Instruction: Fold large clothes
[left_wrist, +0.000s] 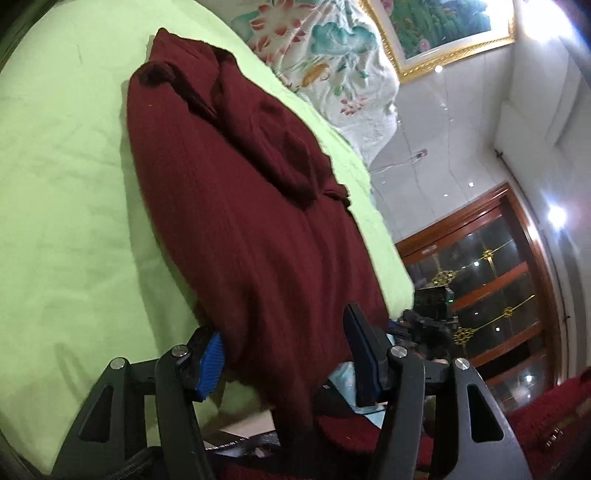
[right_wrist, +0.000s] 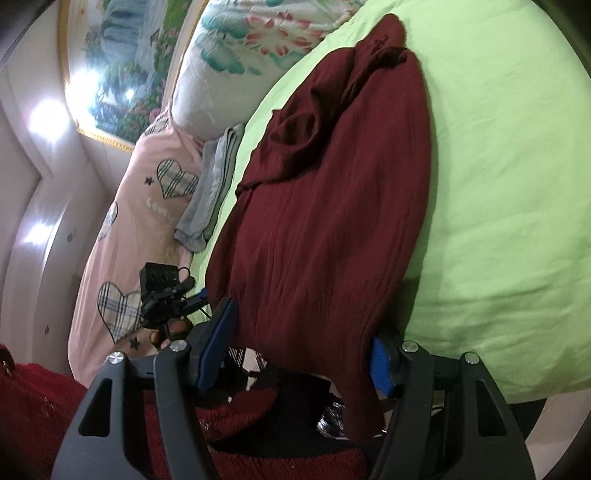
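Soft, limp maroon garment (left_wrist: 236, 206) droops off the bed (left_wrist: 62, 206) at lower frame; both tongs, left (left_wrist: 284, 350) and right (right_wrist: 303, 350), gape around its hanging hem, best pinched at the corners.

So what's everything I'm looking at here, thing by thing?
maroon garment: one, dark red, lying lengthwise on the bed, near end hanging over the edge between both sets of jaws
green sheet: one, light green, covering the bed
floral quilt: one, white with pink and teal flowers, at the far end of the bed
pink heart bedding: one, pink with plaid hearts, beside the green sheet
grey cloth: one, grey, folded, on the pink bedding's edge
framed painting: one, gold frame, on the wall
wooden cabinet: one, brown with glass panes, by the wall
left gripper: one, black with blue pads, jaws apart
right gripper: one, black with blue pads, jaws apart
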